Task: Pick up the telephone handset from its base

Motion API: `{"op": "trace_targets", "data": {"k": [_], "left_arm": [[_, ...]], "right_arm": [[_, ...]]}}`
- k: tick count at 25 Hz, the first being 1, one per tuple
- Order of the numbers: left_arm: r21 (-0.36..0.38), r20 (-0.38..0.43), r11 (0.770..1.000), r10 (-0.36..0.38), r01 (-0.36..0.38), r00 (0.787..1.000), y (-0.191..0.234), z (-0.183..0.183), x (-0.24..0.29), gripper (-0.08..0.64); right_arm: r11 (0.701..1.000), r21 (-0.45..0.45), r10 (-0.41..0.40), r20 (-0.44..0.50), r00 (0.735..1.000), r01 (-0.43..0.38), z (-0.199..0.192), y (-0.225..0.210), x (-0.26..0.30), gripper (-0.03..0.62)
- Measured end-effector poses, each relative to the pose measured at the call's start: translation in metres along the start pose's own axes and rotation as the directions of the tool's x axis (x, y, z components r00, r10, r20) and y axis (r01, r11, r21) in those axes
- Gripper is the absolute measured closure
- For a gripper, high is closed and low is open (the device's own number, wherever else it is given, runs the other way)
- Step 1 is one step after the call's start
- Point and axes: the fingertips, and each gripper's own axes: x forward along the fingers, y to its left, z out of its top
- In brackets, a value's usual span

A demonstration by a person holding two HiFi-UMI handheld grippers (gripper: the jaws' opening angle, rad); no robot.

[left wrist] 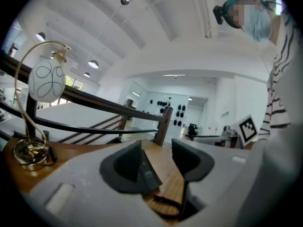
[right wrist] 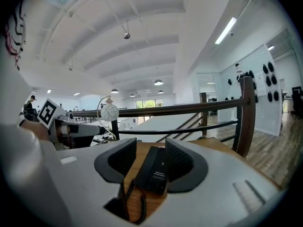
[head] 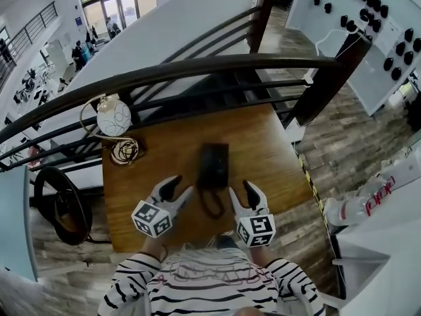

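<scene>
Flanking telephone point(head: 214, 165) — left gripper point(head: 183, 184), right gripper point(head: 239, 187) near level, fingers point(head: 171, 187) apart.

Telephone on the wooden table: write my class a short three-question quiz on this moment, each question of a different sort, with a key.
1. True or false: the telephone lies on the floor.
2. What stands at the table's far left corner? A mug; B globe lamp; C laptop.
3. Fill in: the jaws of the left gripper and the right gripper stand ____.
Key: 1 false; 2 B; 3 open.
</scene>
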Motion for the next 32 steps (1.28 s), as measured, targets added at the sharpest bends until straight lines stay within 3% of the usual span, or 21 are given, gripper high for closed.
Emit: {"op": "trace_targets", "data": {"k": [18, 24, 32], "left_arm": [[-0.036, 0.001, 0.985, 0.168, -0.168, 0.986, 0.073, -0.024, 0.098, 0.360], [-0.011, -0.031, 0.987, 0.163, -0.163, 0.986, 0.089, -0.039, 0.124, 0.360], [-0.032, -0.104, 0.987, 0.152, -0.156, 0.983, 0.112, -0.073, 0.150, 0.360]], "right_arm": [[0.977, -0.084, 0.189, -0.100, 0.977, -0.198, -0.020, -0.074, 0.104, 0.414], [0.960, -0.126, 0.236, -0.127, 0.963, -0.252, -0.036, -0.082, 0.134, 0.400], [0.935, -0.165, 0.277, -0.215, 0.937, -0.314, -0.077, -0.077, 0.161, 0.387]]}}
